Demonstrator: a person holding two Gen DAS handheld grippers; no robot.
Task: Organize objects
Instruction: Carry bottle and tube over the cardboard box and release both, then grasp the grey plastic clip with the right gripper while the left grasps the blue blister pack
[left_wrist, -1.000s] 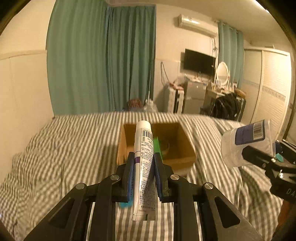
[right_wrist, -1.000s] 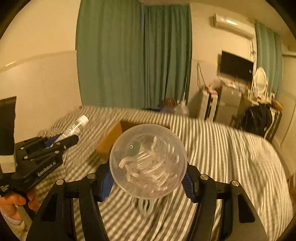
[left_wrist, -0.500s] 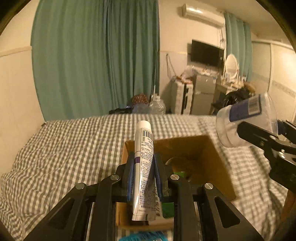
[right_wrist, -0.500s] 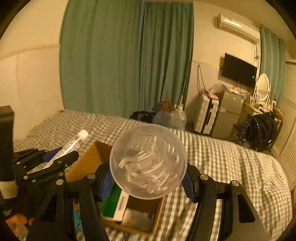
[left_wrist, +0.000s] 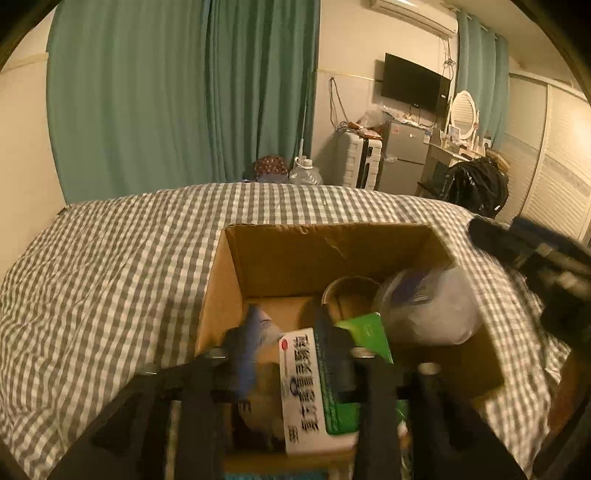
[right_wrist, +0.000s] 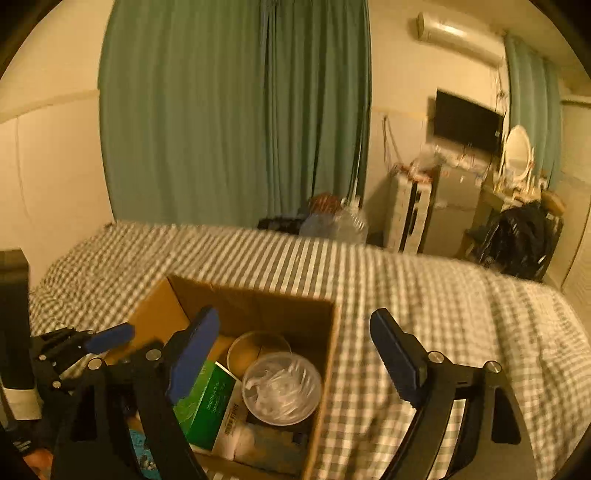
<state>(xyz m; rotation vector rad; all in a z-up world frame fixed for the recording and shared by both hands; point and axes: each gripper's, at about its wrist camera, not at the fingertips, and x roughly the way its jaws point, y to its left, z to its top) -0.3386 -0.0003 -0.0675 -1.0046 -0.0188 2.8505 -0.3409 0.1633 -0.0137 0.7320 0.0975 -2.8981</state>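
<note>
On the checked bed cover (left_wrist: 110, 266) sits an open cardboard box (right_wrist: 255, 299), holding a clear plastic tub of white pieces (right_wrist: 282, 387), a paper cup (right_wrist: 258, 350) just behind it, and a green-and-white carton (left_wrist: 314, 384) beside them. Over the box, the right gripper (right_wrist: 291, 354) has its jaws spread wide and empty above the tub; the left gripper (left_wrist: 291, 354), fingers apart, holds nothing, straddling the carton.

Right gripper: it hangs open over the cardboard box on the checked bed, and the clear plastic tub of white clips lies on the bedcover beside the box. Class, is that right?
Not quite. The right gripper does hang open over the cardboard box, but the clear plastic tub lies inside the box, next to the green carton, not on the bedcover. The right wrist view shows it.
</note>
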